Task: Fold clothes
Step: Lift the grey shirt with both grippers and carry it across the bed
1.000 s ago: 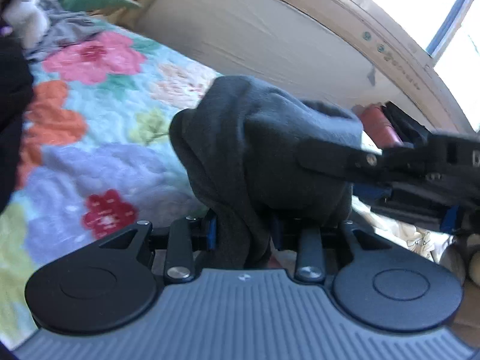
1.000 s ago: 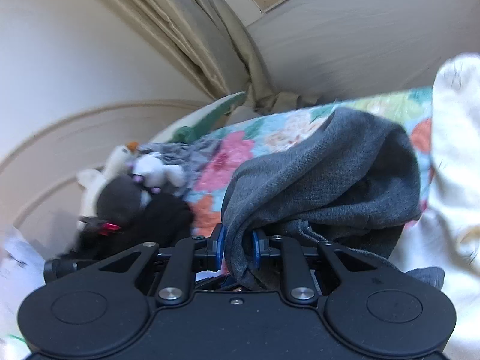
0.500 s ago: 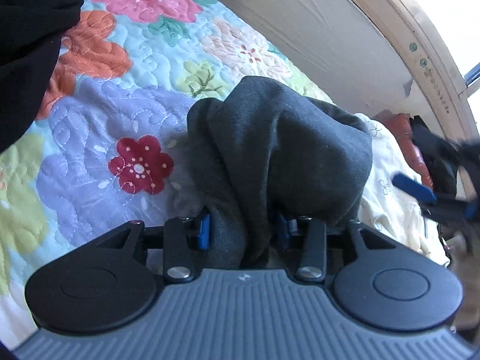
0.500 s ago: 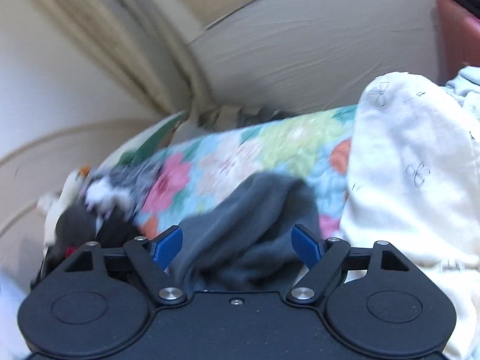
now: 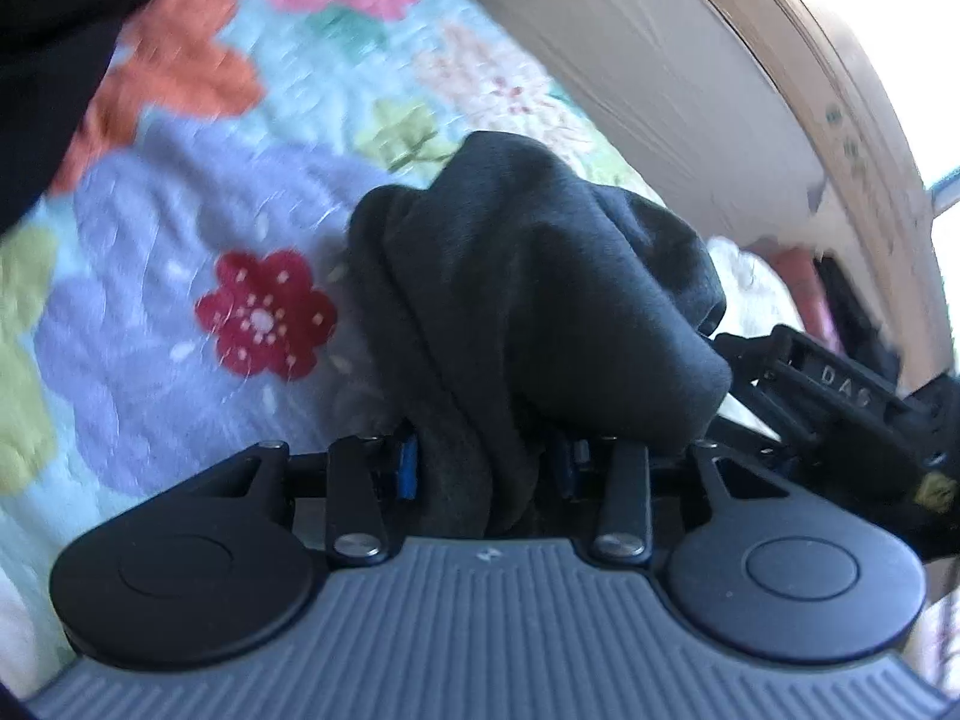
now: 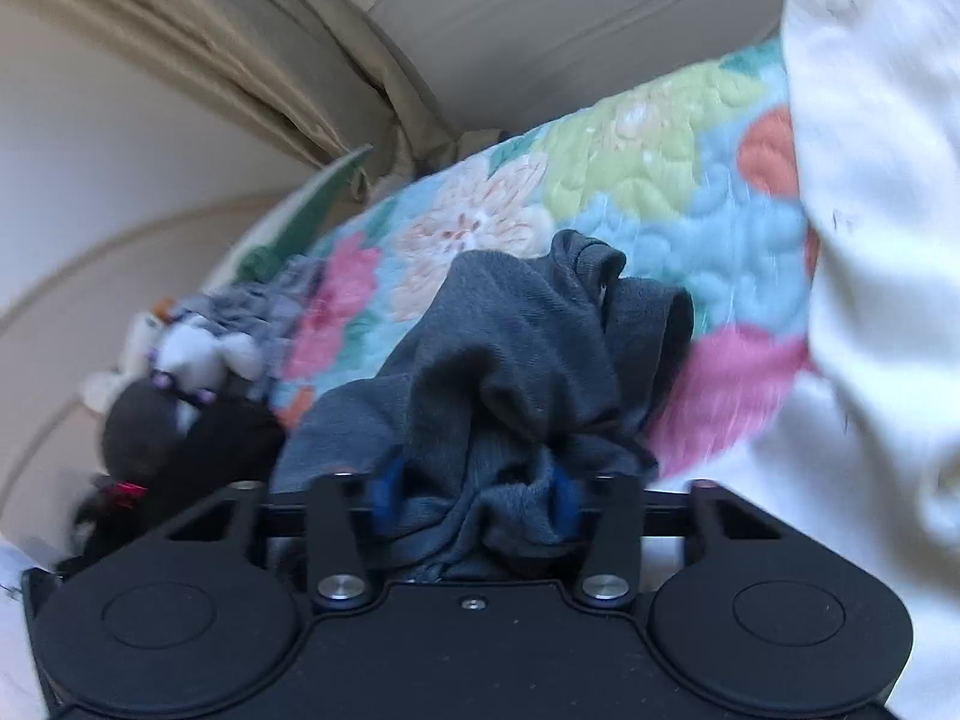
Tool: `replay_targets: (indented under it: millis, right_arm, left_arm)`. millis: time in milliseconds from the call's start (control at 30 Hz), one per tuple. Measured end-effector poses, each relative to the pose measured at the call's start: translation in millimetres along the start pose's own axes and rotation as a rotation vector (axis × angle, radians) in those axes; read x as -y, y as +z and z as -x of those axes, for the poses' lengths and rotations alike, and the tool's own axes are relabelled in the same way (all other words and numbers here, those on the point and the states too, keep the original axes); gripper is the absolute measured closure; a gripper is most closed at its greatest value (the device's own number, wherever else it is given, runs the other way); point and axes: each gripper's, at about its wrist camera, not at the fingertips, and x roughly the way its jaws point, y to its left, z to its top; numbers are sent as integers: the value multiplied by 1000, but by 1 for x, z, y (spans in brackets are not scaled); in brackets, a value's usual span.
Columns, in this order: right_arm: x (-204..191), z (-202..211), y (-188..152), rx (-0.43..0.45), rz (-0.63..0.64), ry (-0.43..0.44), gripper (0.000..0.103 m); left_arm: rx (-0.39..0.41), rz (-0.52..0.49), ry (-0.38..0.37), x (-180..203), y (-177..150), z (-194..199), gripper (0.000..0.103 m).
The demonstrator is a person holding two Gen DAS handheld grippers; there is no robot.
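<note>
A dark grey garment (image 5: 540, 300) is bunched up over the flowered quilt (image 5: 180, 300). My left gripper (image 5: 486, 465) has a thick fold of it between its blue pads, and its jaws are closing on that fold. In the right wrist view the same grey garment (image 6: 528, 372) lies heaped on the quilt (image 6: 660, 192). My right gripper (image 6: 474, 495) has a crumpled bunch of it filling the gap between its pads, and its jaws are closing. The right gripper (image 5: 840, 396) also shows at the right edge of the left wrist view, close beside the cloth.
A white garment (image 6: 870, 240) is piled on the right of the bed. A black garment (image 6: 198, 438) and a plush toy (image 6: 204, 354) lie at the left. A padded wall (image 5: 630, 60) and a beige curtain (image 6: 240, 60) bound the far side.
The right gripper let go of a thin fold, opened wide, dropped lower and is now around a thicker bunch. The left gripper kept its hold and sank a little toward the quilt.
</note>
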Motion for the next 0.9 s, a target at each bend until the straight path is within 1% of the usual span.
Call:
replay_targets:
  millis: [33, 133, 200, 300, 367, 467, 533, 667, 733, 800, 900]
  right_arm:
    - [-2, 2, -3, 2, 4, 4, 59]
    - [-12, 14, -11, 31, 10, 47, 61]
    - [-21, 29, -12, 64, 22, 62, 61]
    - [-33, 55, -10, 121, 36, 49, 61]
    - [-41, 76, -13, 165, 46, 27, 61]
    - [-49, 119, -26, 236, 51, -46, 61]
    - [-51, 158, -40, 294, 31, -96, 61]
    - [-56, 236, -74, 398, -19, -182, 61]
    - [-64, 278, -97, 468, -28, -237, 61]
    - [-72, 315, -121, 518, -42, -307, 61]
    - [-80, 369, -164, 596, -82, -394, 61]
  left_arm:
    - [2, -26, 6, 5, -2, 1, 71]
    - [25, -61, -24, 14, -4, 9, 72]
    - [60, -126, -40, 27, -5, 20, 72]
    - [96, -236, -58, 53, -13, 33, 72]
    - [90, -285, -105, 69, -22, 40, 72]
    - [45, -371, -187, 100, -36, 49, 72]
    - [11, -442, -239, 125, -49, 57, 72]
    - [-27, -590, -336, 180, -82, 83, 72]
    - [-64, -650, -409, 205, -104, 96, 72]
    - [-96, -721, -476, 228, -130, 110, 72]
    - [-154, -809, -565, 253, -167, 124, 72]
